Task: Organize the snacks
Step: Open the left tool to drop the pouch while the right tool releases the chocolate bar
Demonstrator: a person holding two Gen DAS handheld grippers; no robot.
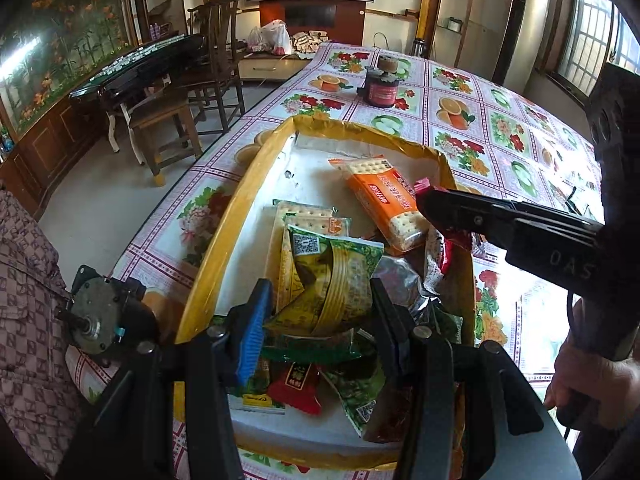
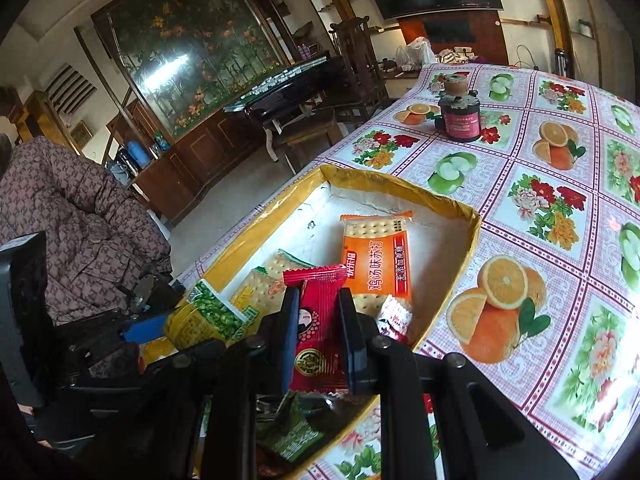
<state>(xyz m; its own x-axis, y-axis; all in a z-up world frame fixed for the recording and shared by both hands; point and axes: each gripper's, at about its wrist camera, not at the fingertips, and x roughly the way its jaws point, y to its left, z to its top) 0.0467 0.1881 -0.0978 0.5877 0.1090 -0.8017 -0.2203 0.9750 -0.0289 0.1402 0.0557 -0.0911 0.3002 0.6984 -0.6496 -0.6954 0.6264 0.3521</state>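
Note:
A shallow yellow-rimmed box (image 1: pixel 224 248) (image 2: pixel 468 216) with a white floor sits on the table and holds several snack packets. My left gripper (image 1: pixel 320 286) hangs low over its near end, shut on a crumpled green and yellow packet (image 1: pixel 340 276) (image 2: pixel 208 316). My right gripper (image 2: pixel 316 296) is shut on a red packet (image 2: pixel 316 320) above the box; in the left wrist view it (image 1: pixel 430 204) comes in from the right. An orange cracker packet (image 1: pixel 384 196) (image 2: pixel 376 256) lies on the box floor beyond both grippers. More green, red and silver packets lie piled under them.
A dark jar (image 1: pixel 382 88) (image 2: pixel 458 118) stands farther back on the flower-and-fruit tablecloth (image 2: pixel 520 240). Wooden chairs (image 1: pixel 168 120) stand off the table's left edge. A person's patterned sleeve (image 1: pixel 24 300) is at the left, and a hand (image 1: pixel 592 380) holds the right gripper.

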